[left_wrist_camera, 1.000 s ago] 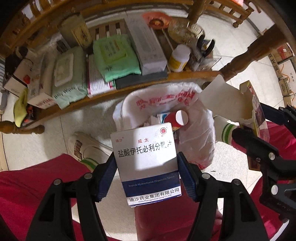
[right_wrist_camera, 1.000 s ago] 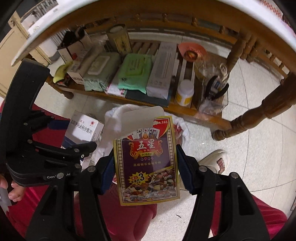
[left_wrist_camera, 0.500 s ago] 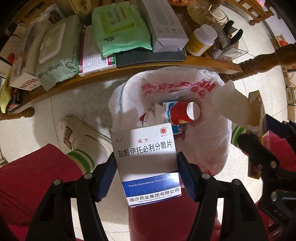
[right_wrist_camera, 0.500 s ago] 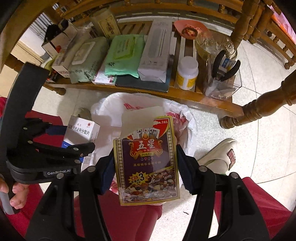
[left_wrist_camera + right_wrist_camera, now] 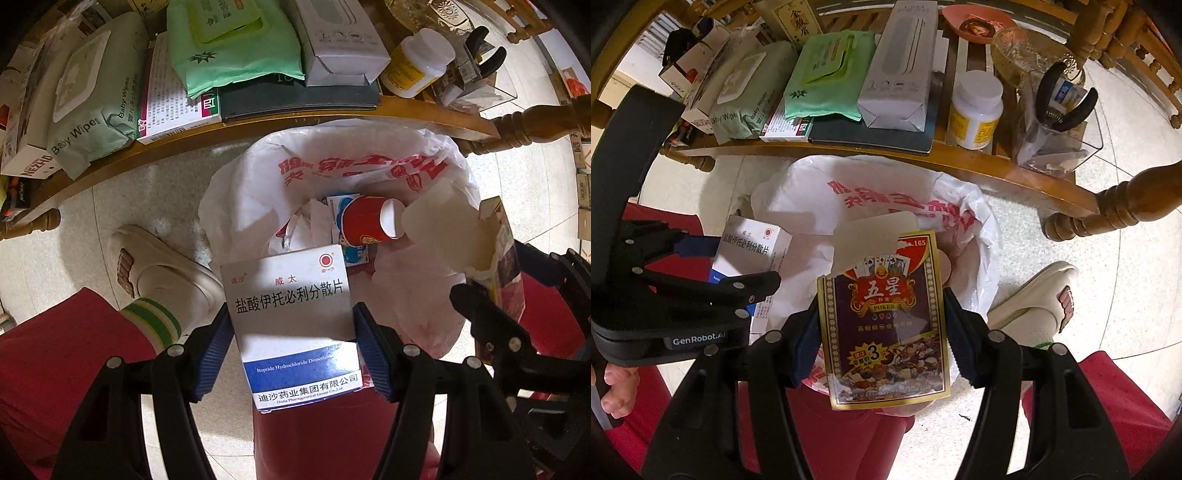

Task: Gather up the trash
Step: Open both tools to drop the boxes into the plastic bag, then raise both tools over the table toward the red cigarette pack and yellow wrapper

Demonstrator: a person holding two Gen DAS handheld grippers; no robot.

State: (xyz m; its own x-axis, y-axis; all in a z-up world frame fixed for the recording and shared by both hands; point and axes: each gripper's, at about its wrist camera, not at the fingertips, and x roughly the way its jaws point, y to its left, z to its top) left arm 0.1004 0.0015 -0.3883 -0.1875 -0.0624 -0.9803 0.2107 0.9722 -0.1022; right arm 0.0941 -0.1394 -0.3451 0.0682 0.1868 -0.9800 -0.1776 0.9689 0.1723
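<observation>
Pale tiled floor [image 5: 122,199], with low wooden shelf [image 5: 258,125] crowded by wipes and boxes. Below shelf, white trash bag [image 5: 258,173] standing open, red paper cup [image 5: 364,223] lying inside. Above bag mouth, left gripper [image 5: 291,345] clamped on both sides of white medicine box [image 5: 291,314]. Just beside, right gripper [image 5: 882,328] pressed tight on playing-card box [image 5: 886,332] with torn flap, over same bag.
</observation>
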